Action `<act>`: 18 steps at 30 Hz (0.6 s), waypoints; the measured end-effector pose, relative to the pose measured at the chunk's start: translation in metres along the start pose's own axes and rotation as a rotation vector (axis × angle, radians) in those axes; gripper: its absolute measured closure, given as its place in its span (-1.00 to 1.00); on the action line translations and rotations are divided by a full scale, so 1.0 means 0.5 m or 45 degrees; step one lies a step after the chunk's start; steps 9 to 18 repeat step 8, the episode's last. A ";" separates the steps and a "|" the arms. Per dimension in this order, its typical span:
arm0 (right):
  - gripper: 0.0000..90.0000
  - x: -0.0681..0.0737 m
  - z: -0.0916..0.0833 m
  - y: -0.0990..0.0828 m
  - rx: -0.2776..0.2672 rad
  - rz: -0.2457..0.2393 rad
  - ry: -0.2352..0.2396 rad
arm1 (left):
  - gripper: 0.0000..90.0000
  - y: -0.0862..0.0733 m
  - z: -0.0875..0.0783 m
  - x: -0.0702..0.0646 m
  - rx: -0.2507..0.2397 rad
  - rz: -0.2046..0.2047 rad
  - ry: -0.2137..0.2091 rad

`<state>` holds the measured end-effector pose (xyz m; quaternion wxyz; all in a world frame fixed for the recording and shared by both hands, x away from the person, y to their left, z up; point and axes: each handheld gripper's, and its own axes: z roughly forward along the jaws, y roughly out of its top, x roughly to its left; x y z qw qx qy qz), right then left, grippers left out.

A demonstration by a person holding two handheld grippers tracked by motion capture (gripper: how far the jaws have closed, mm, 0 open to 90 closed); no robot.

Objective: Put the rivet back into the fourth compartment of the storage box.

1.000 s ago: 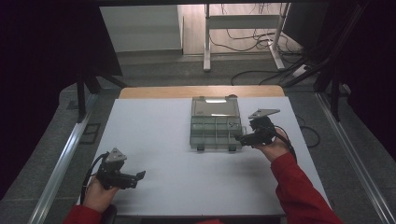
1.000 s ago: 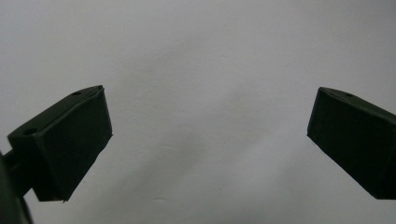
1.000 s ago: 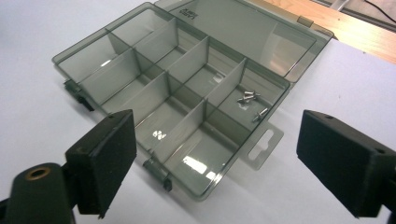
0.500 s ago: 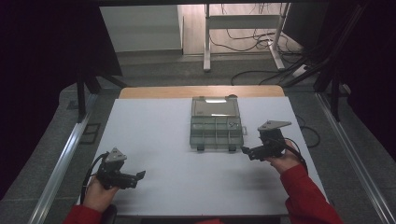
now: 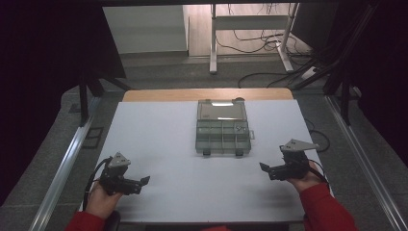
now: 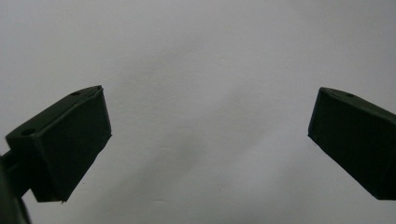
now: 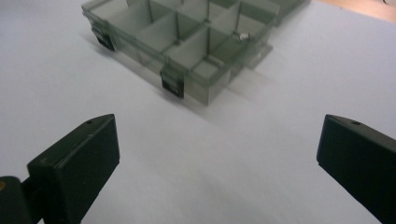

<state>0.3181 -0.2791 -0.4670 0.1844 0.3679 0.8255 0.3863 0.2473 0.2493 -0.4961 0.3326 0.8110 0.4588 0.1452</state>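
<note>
Right gripper (image 5: 266,169) has backed off the open box (image 5: 223,128) toward the tabletop (image 5: 159,139) edge, jaws wide and empty like the left gripper's (image 5: 142,182): box looks done.

Looks like a lab / test rig room: white work table (image 5: 159,144) w/ wood edge, grey carpet floor (image 5: 57,144), metal rails (image 5: 62,168) alongside, loose cables (image 5: 250,41) on floor by a desk frame (image 5: 214,38) at back, dark surroundings.
</note>
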 end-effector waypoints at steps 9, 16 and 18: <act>-1.00 0.004 -0.013 -0.036 0.071 0.012 -0.015 | -1.00 0.002 0.001 0.000 0.003 0.007 0.001; -1.00 0.004 -0.013 -0.036 0.071 0.012 -0.015 | -1.00 0.002 0.001 0.000 0.003 0.007 0.001; -1.00 0.004 -0.013 -0.036 0.071 0.012 -0.015 | -1.00 0.002 0.001 0.000 0.003 0.007 0.001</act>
